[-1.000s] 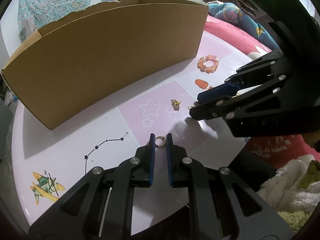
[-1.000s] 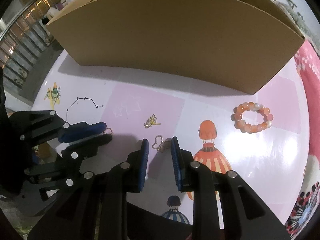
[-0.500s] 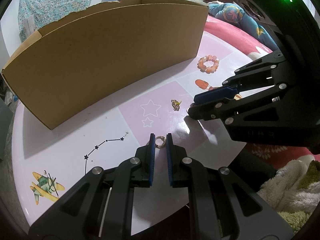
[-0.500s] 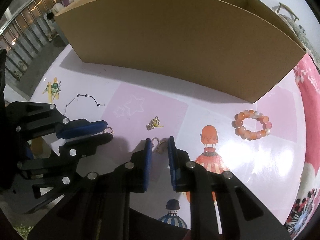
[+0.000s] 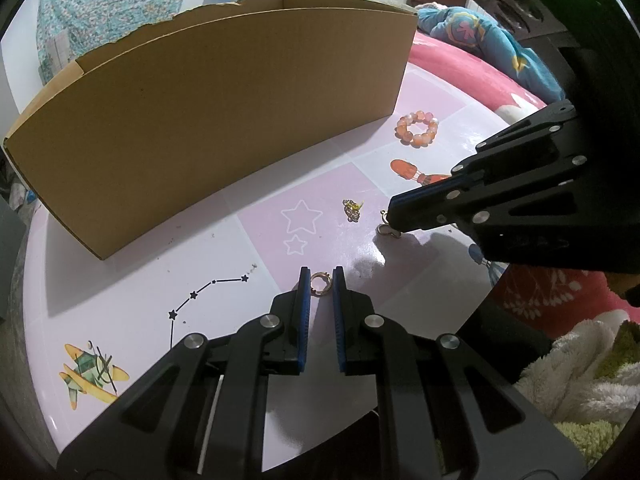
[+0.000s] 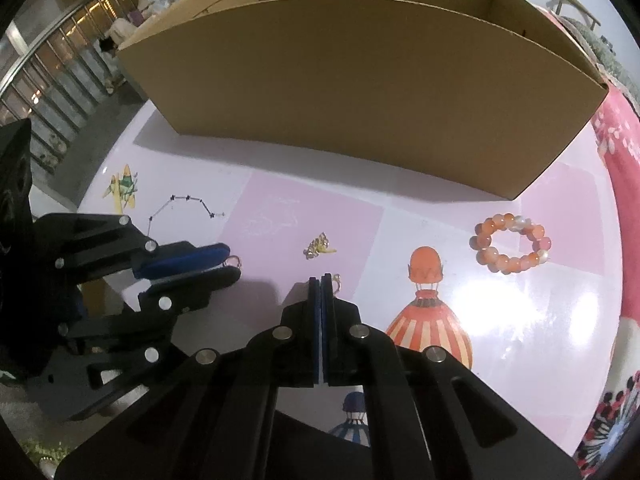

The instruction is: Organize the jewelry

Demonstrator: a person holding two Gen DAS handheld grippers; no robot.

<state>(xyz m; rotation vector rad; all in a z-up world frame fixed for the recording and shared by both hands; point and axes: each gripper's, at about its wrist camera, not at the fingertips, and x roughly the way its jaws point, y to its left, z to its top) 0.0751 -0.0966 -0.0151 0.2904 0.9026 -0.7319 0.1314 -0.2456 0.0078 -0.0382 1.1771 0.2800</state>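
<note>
Jewelry lies scattered on the printed table [image 5: 224, 240] before the cardboard box [image 5: 224, 120]; none is visibly boxed. The left gripper [image 5: 320, 280] pinches a small gold ring [image 5: 320, 282]. The right gripper [image 6: 321, 280] has just clamped onto a gold heart charm [image 5: 387, 229]. A beaded bracelet [image 6: 511, 242] and a gold cluster [image 6: 318, 246] remain, so most sorting seems ahead.

You are looking at a small gold ring [image 5: 320, 283] sitting near, a gold clasp [image 5: 387, 229] and crumpled gold charm [image 5: 352, 209] lying mid-table, and an orange bead bracelet [image 5: 417, 128] lying flat far right.
</note>
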